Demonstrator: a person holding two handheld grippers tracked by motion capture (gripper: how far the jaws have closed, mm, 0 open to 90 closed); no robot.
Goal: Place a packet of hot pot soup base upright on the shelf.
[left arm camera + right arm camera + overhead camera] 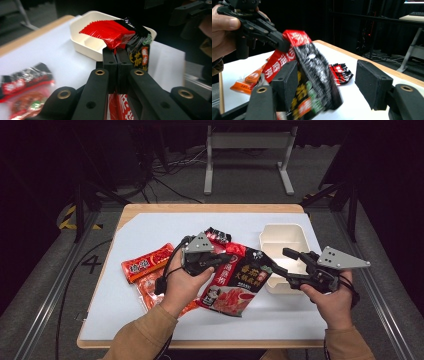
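White tabletop below, the left gripper pinches a red-and-black sauce pouch aloft beside a cream tray; the right gripper stands wide around the pouch's edge.

High view: fixed above the near edge of the light-topped wooden table, looking forward and down, far enough off to take in the whole top and the dark floor past its far edge.

Left gripper view: riding on the left gripper, very close, looking along the black jaws toward the cream rectangular plastic tray near the table's right edge.

Right gripper view: riding on the right gripper, low and close, facing across the table toward its left edge.

Shared by all three: the large red-and-black foil pouch. Shared by high and left gripper views: the tray.
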